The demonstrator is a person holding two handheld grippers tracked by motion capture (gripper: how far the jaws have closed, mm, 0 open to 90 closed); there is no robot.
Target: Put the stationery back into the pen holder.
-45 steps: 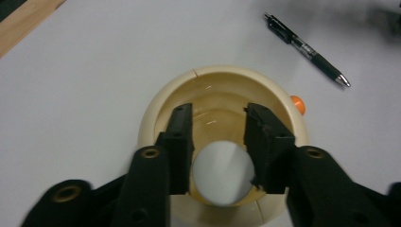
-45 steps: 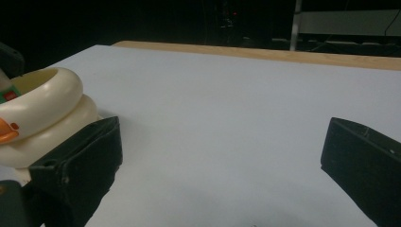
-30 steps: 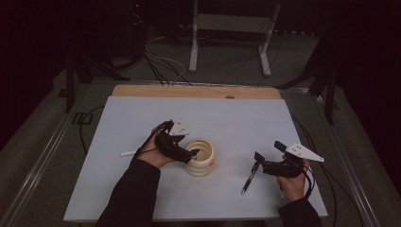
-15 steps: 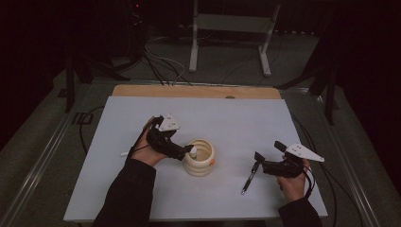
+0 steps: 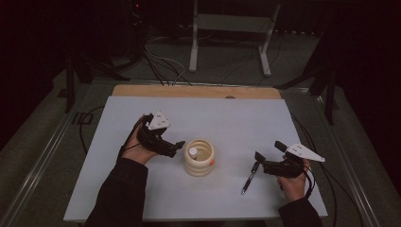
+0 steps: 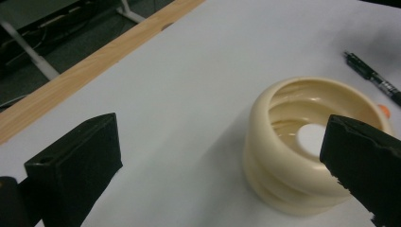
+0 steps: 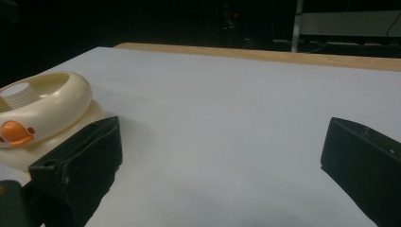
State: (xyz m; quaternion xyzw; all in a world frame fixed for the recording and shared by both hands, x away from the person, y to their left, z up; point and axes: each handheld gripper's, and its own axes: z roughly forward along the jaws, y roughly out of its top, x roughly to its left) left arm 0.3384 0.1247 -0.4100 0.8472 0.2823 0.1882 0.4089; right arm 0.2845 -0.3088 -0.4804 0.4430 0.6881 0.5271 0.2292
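A cream ribbed cup [image 5: 199, 162] stands mid-table with a white-capped thing [image 5: 192, 152] upright inside it and an orange bit [image 5: 212, 162] on its side. My left gripper [image 5: 178, 144] hovers just left of the cup, apart from it. Its jaws have just been opening and stand wide with nothing between the pads. In the left gripper view the cup [image 6: 269, 179] lies ahead and to the right of my left gripper [image 6: 220, 170]. A black pen [image 5: 249, 178] lies on the table right of the cup. My right gripper [image 5: 268, 152] is open beside the pen, clear of it.
The white tabletop [image 5: 236, 123] has a wooden strip [image 5: 198, 91] along its far edge. Beyond it are a metal stand [image 5: 227, 38] and cables on a dark floor. In the right gripper view the cup [image 7: 52, 101] sits far left.
My left gripper has drawn back leftward from the cup's rim, leaving the white-capped thing in the cup. The right gripper and the pen have stayed put.
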